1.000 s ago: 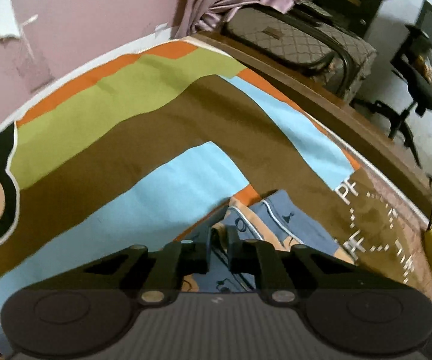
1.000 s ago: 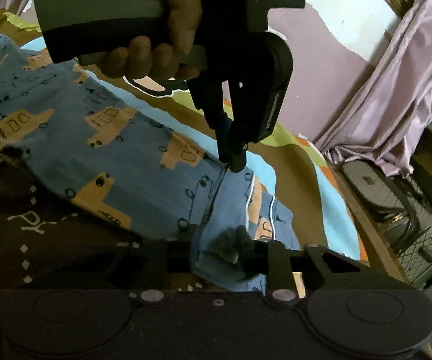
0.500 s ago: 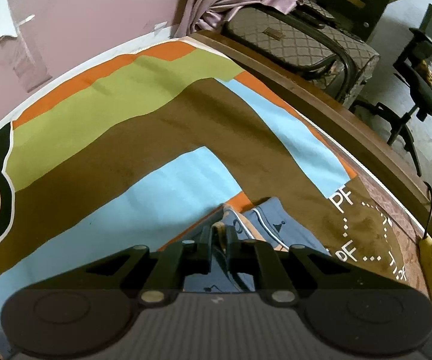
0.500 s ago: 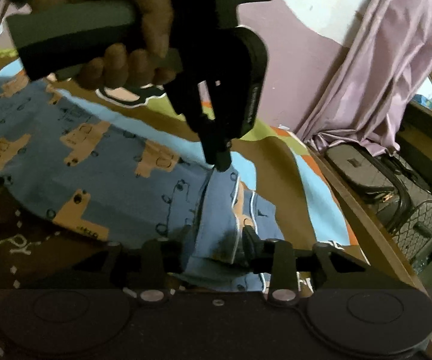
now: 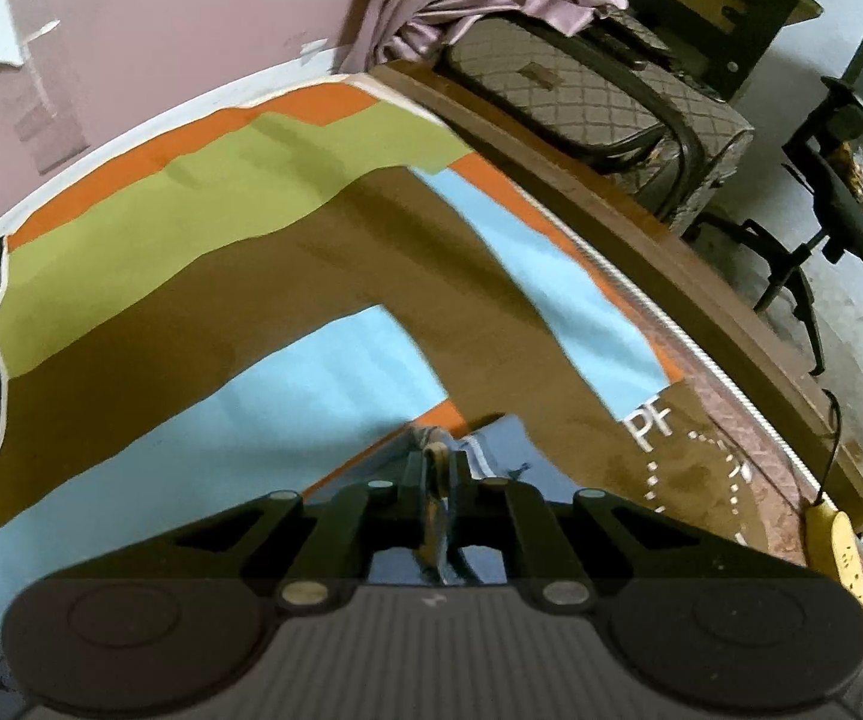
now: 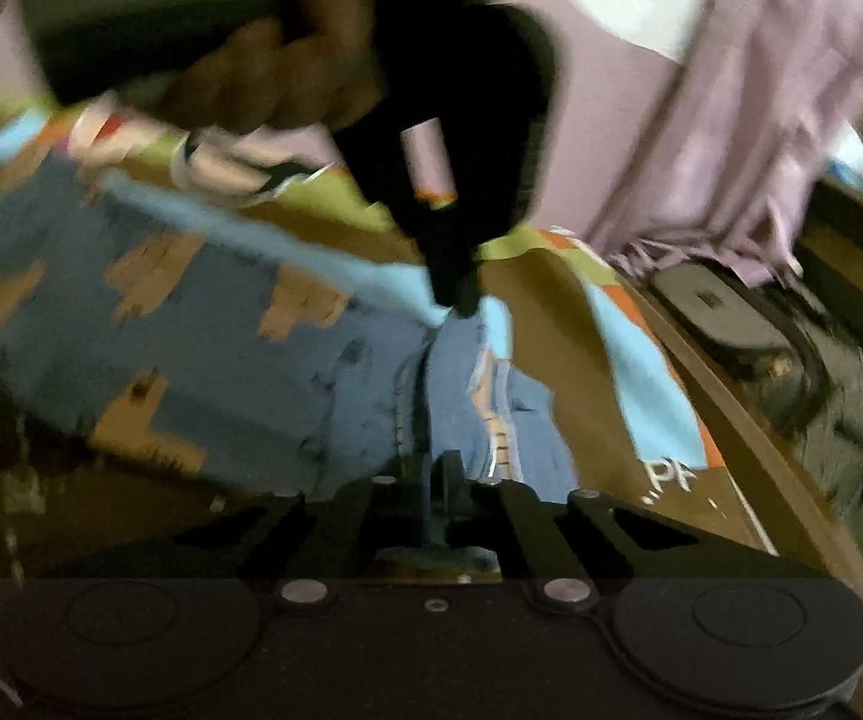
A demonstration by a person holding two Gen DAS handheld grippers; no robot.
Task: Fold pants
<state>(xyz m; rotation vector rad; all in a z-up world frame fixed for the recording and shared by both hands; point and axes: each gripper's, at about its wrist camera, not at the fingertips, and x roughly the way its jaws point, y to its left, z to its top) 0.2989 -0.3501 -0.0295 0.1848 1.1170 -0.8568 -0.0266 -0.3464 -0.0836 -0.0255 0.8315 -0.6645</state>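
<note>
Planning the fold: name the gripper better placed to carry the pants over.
Neither alone: left gripper and right gripper each have jaws pinching the pants end, so both should probably lift together.

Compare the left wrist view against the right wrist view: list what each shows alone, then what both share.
Left wrist only: a yellow power strip and a black chair. Right wrist only: the pants' spread blue printed leg, and the left claw in a hand. Both: the striped bedspread, the quilted bag, and cloth pinched in each view's own claw.
</note>
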